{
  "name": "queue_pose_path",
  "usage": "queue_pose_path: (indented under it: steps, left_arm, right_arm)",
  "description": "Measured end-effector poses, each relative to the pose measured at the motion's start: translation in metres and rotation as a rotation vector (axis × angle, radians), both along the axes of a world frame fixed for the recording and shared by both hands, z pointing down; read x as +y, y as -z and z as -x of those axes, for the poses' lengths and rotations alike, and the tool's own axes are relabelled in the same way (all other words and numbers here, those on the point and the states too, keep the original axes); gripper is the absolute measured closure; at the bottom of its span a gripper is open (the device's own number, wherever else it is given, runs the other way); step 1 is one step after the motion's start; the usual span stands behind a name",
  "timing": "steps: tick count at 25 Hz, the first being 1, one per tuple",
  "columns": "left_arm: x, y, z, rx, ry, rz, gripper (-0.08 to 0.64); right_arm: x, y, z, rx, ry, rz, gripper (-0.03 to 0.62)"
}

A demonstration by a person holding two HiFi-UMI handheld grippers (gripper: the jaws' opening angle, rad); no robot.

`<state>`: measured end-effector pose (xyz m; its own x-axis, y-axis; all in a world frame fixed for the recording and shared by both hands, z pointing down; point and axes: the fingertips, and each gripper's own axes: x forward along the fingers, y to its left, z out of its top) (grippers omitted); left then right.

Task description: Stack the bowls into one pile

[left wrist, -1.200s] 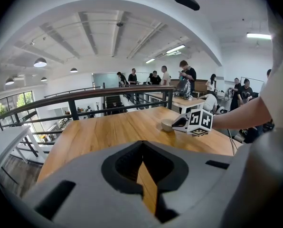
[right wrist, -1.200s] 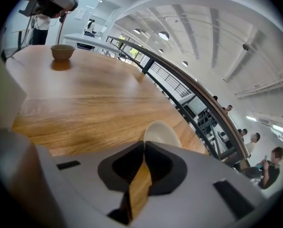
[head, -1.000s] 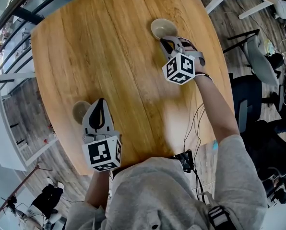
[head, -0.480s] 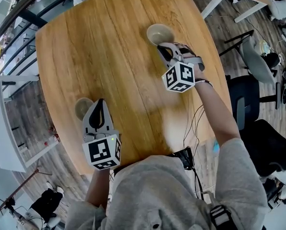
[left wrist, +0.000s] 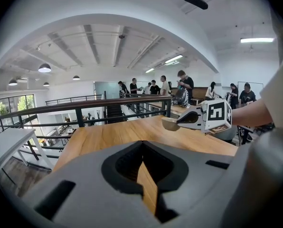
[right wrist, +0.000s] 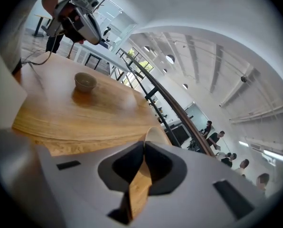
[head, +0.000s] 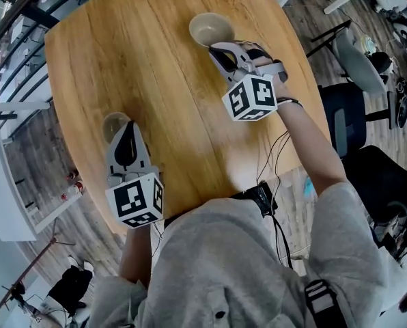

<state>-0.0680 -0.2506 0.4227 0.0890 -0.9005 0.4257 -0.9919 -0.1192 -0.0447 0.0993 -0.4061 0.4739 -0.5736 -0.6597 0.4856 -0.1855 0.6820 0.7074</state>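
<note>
At lower left of the head view, the left tool (head: 125,130) hovers with its jaws pressed together and nothing between them; only a sliver of wood shows through the gap in its own view. Its tip partly covers the darker bowl (head: 111,123), which sits on the tabletop (head: 169,101) near the left edge.

At upper centre, the right tool (head: 222,50) appears to have its jaws closed on the near rim of the cream bowl (head: 209,27). The right gripper view shows that pale rim rising just past the jaw tips, and from the left gripper view the bowl seems to hang at the end of the tool. Whether its base has cleared the wood cannot be told. The two bowls are well apart, so the stack is not yet made.

The step in hand looks like carrying the cream bowl down and left to the darker one. A rim pinch lets a bowl tip, so the carry should probably be slow and level. The cream bowl looks the wider of the two and may perch on the darker one instead of nesting, so it should be centred and settled before the jaws open. The left tool would do well to draw aside first.
</note>
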Motion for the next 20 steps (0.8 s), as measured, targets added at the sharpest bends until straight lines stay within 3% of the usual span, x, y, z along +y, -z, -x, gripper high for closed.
queue_pose_path:
  steps: [12, 20]
  left_arm:
    - [0.049, 0.017, 0.033, 0.020, -0.042, -0.042, 0.546]
    - [0.076, 0.030, 0.082, 0.027, -0.042, -0.070, 0.546]
  right_arm:
    - [0.085, 0.047, 0.055, 0.001, 0.063, -0.080, 0.558]
    - [0.142, 0.065, 0.112, 0.004, 0.096, -0.083, 0.558]
